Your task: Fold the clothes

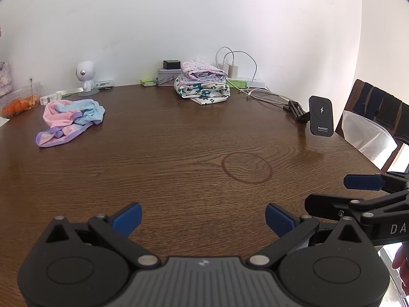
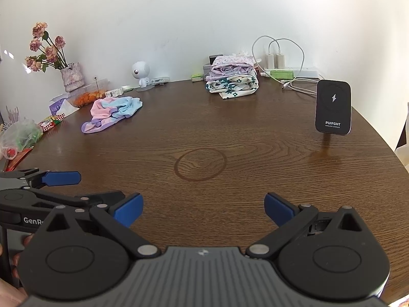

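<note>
A crumpled pink, blue and purple garment [image 1: 70, 120] [image 2: 112, 113] lies unfolded on the far left of the brown wooden table [image 1: 179, 153] [image 2: 230, 140]. At the back, by the wall, sits a stack of folded clothes [image 1: 203, 83] [image 2: 232, 78], lilac on top and floral cream below. My left gripper [image 1: 203, 217] hovers open over the near edge, nothing between its blue pads. My right gripper [image 2: 203, 208] is open too and holds nothing. Each gripper shows at the side of the other's view, side by side and far from the clothes.
A black wireless charger stand [image 1: 321, 119] [image 2: 333, 107] rises at the right. Chargers, cables and a power strip [image 2: 294, 73] line the back wall. A white figurine [image 1: 85, 76], a food container [image 1: 20, 101], flowers in a vase [image 2: 71, 75] and bags crowd the left. A chair [image 1: 378, 128] stands right.
</note>
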`<state>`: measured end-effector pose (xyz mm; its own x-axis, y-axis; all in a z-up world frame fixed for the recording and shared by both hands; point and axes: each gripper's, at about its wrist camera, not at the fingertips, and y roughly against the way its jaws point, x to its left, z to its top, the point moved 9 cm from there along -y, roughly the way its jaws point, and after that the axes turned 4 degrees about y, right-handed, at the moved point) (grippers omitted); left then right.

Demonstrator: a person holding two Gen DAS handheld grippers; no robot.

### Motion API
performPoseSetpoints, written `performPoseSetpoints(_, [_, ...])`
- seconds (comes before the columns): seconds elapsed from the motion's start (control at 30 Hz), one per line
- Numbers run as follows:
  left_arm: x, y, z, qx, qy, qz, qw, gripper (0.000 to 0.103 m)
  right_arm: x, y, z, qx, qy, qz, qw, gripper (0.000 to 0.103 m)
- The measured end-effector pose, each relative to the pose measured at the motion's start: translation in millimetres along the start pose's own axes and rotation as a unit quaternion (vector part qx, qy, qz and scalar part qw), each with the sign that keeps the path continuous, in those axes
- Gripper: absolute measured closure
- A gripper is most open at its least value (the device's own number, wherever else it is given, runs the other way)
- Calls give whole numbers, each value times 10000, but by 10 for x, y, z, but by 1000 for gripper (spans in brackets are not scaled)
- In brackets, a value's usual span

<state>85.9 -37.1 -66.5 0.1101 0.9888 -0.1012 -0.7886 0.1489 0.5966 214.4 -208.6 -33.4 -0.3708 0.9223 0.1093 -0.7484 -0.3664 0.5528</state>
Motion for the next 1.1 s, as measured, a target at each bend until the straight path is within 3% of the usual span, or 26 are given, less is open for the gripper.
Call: performPoseSetpoints(1.1, [12,2,-11,-57,-63,85,9999,0,25,0,0,10,79,-16,10000,0])
